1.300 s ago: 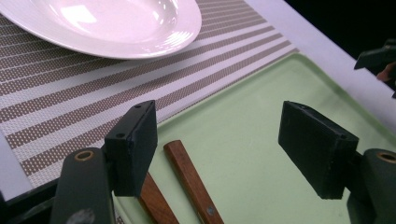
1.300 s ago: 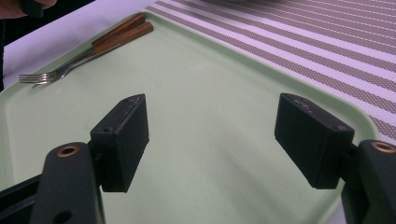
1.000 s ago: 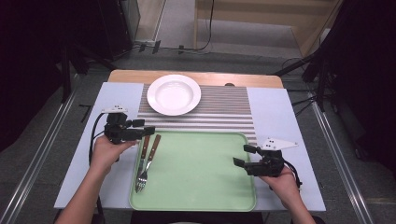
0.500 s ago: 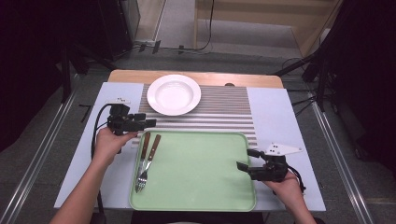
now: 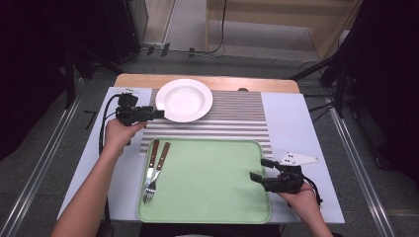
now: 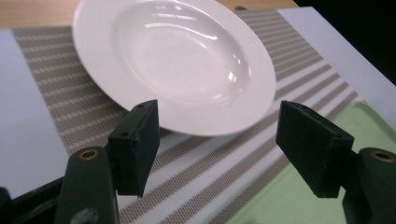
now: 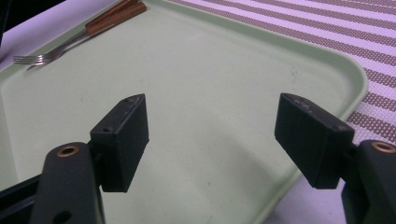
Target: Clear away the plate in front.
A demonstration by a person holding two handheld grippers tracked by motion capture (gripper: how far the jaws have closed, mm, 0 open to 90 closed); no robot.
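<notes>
Left gripper jaws spread, white plate just beyond them.

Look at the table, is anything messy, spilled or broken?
Nothing stands out. The plate sits whole and empty on the striped mat, and two forks lie side by side at the left of the clean green tray. Both grippers are open.

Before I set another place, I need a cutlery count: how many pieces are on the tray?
2: both lie side by side at the green tray's left edge, a fork and a second wooden-handled piece.
</notes>
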